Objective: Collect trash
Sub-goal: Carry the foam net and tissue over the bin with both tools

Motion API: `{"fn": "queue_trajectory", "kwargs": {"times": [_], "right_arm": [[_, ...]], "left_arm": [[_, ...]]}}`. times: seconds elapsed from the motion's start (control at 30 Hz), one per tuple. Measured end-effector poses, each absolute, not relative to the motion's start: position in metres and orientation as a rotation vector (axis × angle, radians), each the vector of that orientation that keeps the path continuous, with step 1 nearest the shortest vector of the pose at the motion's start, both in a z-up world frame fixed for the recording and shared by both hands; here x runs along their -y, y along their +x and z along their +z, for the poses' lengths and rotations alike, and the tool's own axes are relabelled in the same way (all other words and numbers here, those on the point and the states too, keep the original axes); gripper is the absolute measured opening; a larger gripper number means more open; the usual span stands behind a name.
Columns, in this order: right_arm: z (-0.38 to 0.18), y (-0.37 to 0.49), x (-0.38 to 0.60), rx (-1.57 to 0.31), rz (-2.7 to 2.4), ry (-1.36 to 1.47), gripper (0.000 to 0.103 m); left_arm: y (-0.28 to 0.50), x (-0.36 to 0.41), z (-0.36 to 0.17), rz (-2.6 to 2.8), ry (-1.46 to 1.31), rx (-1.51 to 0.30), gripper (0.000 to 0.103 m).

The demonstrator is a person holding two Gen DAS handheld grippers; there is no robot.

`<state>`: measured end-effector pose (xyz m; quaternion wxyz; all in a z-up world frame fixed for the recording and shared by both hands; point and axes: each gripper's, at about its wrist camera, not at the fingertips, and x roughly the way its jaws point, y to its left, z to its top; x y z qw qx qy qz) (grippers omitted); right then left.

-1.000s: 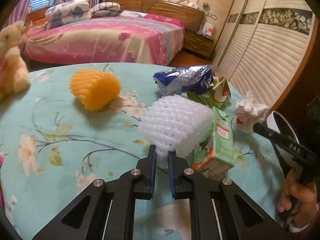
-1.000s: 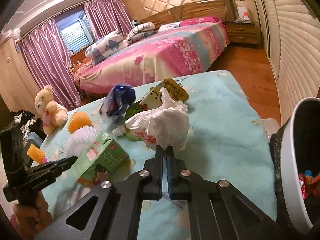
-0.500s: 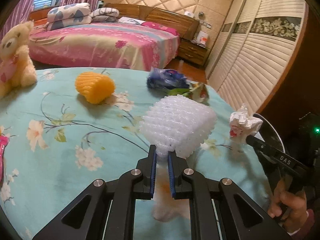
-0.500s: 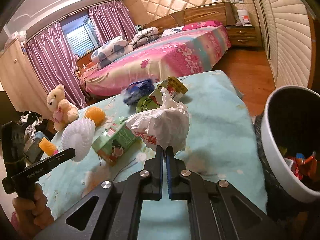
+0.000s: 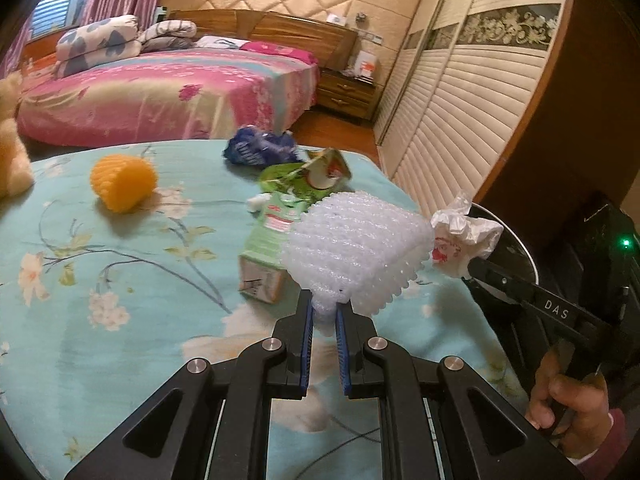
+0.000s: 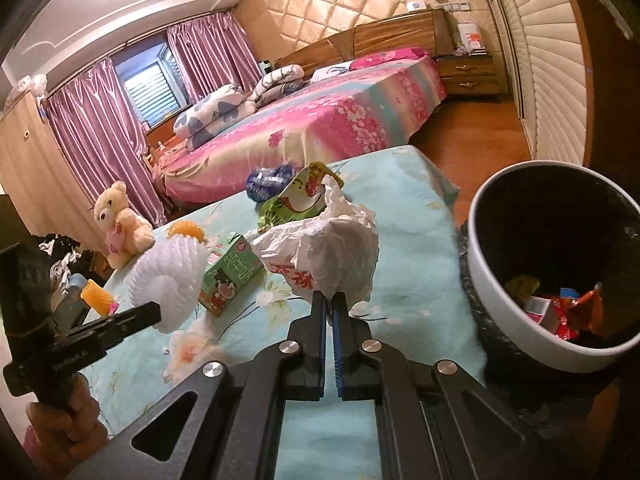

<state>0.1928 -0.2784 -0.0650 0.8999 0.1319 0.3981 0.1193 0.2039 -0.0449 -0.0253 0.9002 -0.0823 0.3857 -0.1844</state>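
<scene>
Pinched between the nearly closed fingers of the left gripper [image 5: 324, 314], a white foam fruit net [image 5: 358, 250] is held by one bottom edge and carried clear of the floral tablecloth [image 5: 100, 280], so that it hangs free instead of dragging across the other litter. A crumpled white plastic bag [image 6: 328, 252] is clamped in the same way by the right gripper [image 6: 331, 304], whose fingers are closed on a low fold; the grip at the edge is judged to suit such a light, shapeless thing, though a thin fold could slip.

Both pieces are held up and over toward the white trash bin [image 6: 480, 248], which stands just beside the table edge on the right and already holds coloured wrappers. The bag is the nearer of the two to the rim, and is likely meant to be dropped first.

Left on the cloth are a green milk carton [image 6: 230, 276], a green snack packet [image 6: 294, 204], a blue wrapper [image 5: 260, 150] and an orange foam net [image 5: 122, 180]. A teddy bear [image 6: 120, 224] sits at the far side, probably not trash.
</scene>
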Motion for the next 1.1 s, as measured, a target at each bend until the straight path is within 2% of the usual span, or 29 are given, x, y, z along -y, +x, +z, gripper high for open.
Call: {"fn": "queue_trajectory", "kwargs": {"times": [1.1], "right_arm": [[-0.051,0.148,0.393,-0.772,0.034,0.344,0.002]], "left_arm": [[0.239,0.19,-0.023,-0.553,-0.024,-0.818,0.009]]}}
